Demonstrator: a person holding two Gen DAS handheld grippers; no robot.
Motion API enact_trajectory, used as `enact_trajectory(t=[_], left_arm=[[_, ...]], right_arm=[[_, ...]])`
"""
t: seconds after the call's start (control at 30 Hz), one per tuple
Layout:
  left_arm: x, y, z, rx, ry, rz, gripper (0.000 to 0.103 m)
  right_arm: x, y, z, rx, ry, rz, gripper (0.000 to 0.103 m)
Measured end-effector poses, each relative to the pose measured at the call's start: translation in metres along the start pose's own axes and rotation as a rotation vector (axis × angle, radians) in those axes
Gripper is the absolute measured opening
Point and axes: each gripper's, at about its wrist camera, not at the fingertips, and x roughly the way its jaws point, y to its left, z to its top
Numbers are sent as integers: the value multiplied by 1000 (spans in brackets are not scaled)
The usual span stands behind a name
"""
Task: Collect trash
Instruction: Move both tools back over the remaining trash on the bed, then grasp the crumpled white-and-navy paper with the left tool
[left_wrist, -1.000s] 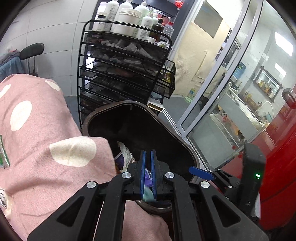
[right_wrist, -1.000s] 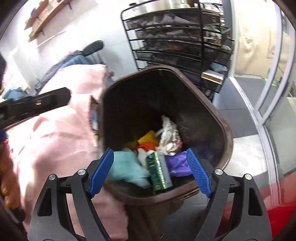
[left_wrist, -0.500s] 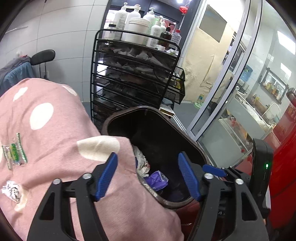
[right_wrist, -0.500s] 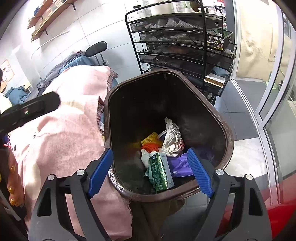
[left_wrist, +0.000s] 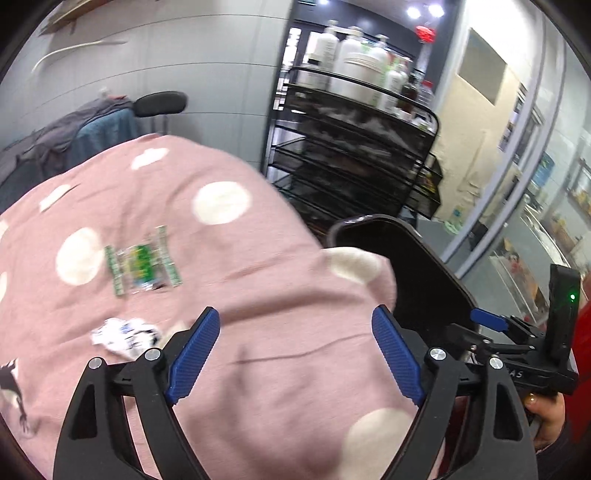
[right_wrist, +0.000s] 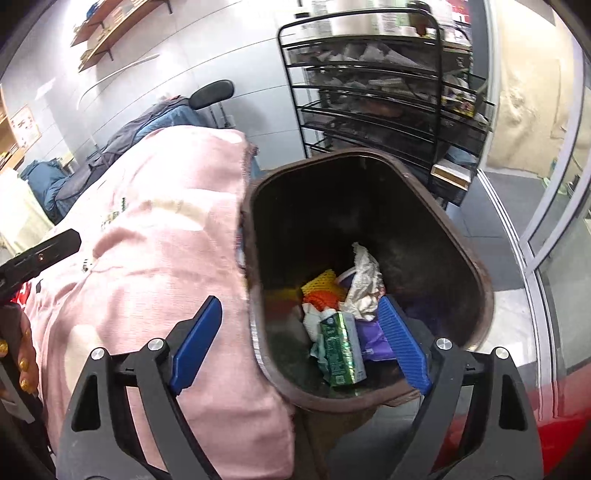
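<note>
Swinging away from the brown bin (right_wrist: 476, 266), the left gripper (left_wrist: 295, 354) is now facing the pink spotted blanket (left_wrist: 229, 280), where a moment ago it was looking into the bin's mouth; its jaws, pressed together a second back, are standing wide apart with nothing between them. The right gripper (right_wrist: 299, 339) has hardly shifted and is hanging spread and empty over the bin's near rim.

Trash already dropped is lying at the bottom of the bin: a green carton (right_wrist: 341, 349), a purple wrapper (right_wrist: 371, 338), crumpled white paper (right_wrist: 364, 284) and orange-yellow netting (right_wrist: 321, 290). Two pieces are still waiting on the blanket in the left view: a green-and-clear wrapper (left_wrist: 142, 264) toward the far left of the cloth, and a crumpled white-and-black scrap (left_wrist: 123, 336) just beside the left gripper's left finger (left_wrist: 194, 356).

The step in hand looks like fetching the next piece, probably the nearer scrap. Doing it well likely means coming down with the jaws open across the scrap's bulk and closing on the paper only (the soft cloth is apt to bunch up and get pinched along with it). The flat wrapper will probably need a grip at a raised edge. Lifting clear before swinging right toward the bin, which is touching the blanket's right edge, should avoid dragging the cloth.

Behind the bin a black wire rack (right_wrist: 369, 96) is standing near the wall.
</note>
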Motion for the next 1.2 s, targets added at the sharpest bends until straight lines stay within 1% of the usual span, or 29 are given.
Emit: enact_trajectory(t=[0.07, 0.3, 0.37, 0.5, 0.57, 0.7, 0.8, 0.93, 1.07, 1.1, 1.13, 1.2], left_arm=[[-5, 17, -3, -34, -1, 20, 83], [-17, 60, -14, -101, 9, 108, 83], [-17, 68, -15, -106, 17, 129, 83], [-15, 76, -19, -80, 35, 178, 81], [-13, 80, -19, -75, 50, 177, 80], [-3, 85, -16, -63, 84, 188, 71], [3, 90, -13, -65, 111, 186, 66], [15, 96, -10, -63, 157, 190, 63], [29, 97, -9, -33, 210, 196, 62], [32, 97, -9, -28, 222, 195, 60], [33, 97, -10, -29, 228, 192, 56], [35, 99, -11, -37, 237, 188, 51]], right_arm=[[0, 9, 2, -16, -1, 14, 86], [2, 45, 3, -89, -4, 63, 88], [3, 53, 3, -105, -3, 77, 88], [3, 69, 4, -136, -3, 100, 88], [3, 76, 4, -149, -3, 109, 89], [2, 90, 7, -175, -7, 124, 89], [0, 101, 8, -199, -12, 133, 89], [0, 115, 13, -232, -16, 146, 89], [0, 128, 19, -260, -19, 157, 89], [0, 131, 20, -267, -20, 161, 89], [1, 134, 21, -274, -19, 163, 89], [2, 139, 22, -283, -18, 168, 89]])
